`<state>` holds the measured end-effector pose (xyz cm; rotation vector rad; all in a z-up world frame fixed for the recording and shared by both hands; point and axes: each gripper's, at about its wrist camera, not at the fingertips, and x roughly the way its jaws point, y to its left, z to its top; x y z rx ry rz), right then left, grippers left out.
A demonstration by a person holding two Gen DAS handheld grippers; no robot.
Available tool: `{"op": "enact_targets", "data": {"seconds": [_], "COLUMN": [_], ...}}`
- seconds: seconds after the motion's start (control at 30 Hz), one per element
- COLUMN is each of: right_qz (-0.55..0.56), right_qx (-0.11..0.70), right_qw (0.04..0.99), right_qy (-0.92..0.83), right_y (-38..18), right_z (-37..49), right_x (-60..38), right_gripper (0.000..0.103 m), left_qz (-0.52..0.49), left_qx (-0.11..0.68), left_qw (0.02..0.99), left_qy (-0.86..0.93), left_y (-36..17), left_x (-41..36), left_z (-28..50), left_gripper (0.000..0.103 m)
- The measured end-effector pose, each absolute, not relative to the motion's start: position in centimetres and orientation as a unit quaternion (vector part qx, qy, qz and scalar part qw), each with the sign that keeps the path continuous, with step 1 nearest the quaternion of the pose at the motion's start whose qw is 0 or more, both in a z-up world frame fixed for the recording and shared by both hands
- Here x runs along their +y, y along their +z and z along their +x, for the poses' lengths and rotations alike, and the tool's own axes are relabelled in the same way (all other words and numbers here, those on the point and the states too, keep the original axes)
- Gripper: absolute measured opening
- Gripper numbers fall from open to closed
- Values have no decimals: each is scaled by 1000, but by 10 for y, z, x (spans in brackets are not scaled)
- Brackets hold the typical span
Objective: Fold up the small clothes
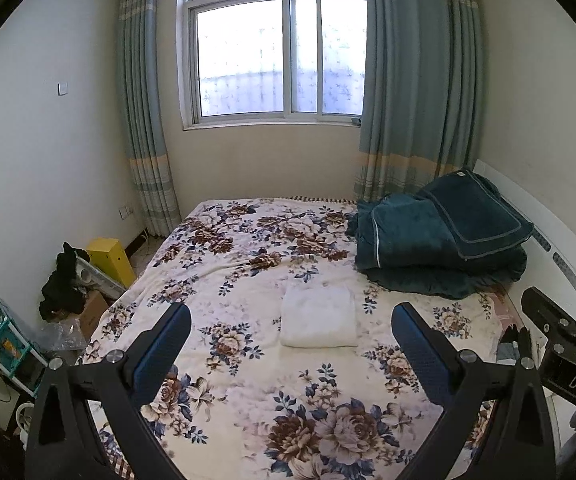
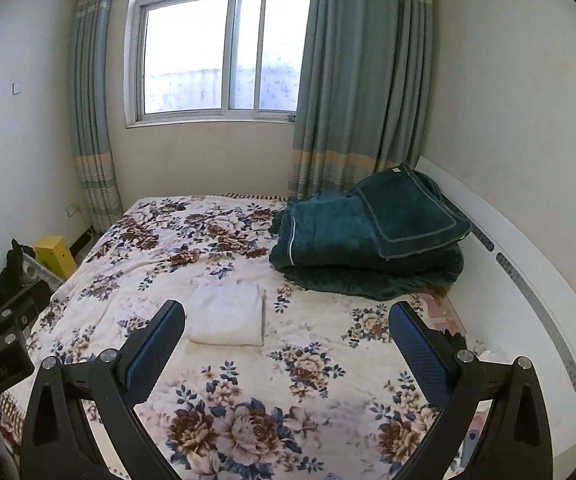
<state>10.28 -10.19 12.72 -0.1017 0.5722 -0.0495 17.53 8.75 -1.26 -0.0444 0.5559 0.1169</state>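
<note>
Left gripper (image 1: 291, 320) held above the near part of the bed, jaws spread wide, nothing between the blue pads (image 1: 164, 344). Right gripper (image 2: 286, 318) alongside it at similar height, jaws likewise wide apart and empty; its body shows at the right edge of the left wrist view. Both are clear of the fabric. Floral blanket (image 1: 248, 392) covers the bed, cream with brown and blue flowers. Folded white cloth (image 1: 319, 322) lies flat on the blanket near mid-bed, a neat rectangle, ahead of both grippers and touching neither. Beyond it to the right, a stack of dark teal bedding (image 1: 439, 240) sits against the white headboard (image 2: 527, 280). Far wall: window (image 1: 280, 48) with grey-blue curtains (image 1: 415, 80) either side. Yellow box (image 1: 110, 260) and dark clothing on the floor, left of the bed.
</note>
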Motion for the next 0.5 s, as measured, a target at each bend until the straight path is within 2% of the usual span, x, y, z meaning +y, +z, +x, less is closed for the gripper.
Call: {"op": "enact_targets", "data": {"seconds": [0.5], "right_qz": [-52], "right_qx": [283], "right_qw": [957], "right_qy": [-15], "right_y": [125], "right_z": [97], "right_x": [-97], "right_gripper": [103], "left_qz": [-20], "left_qx": [273], "left_qw": [960], "left_qy": [59], "left_y": [-9], "left_x": [87], "left_z": [175], "left_gripper": [103]}}
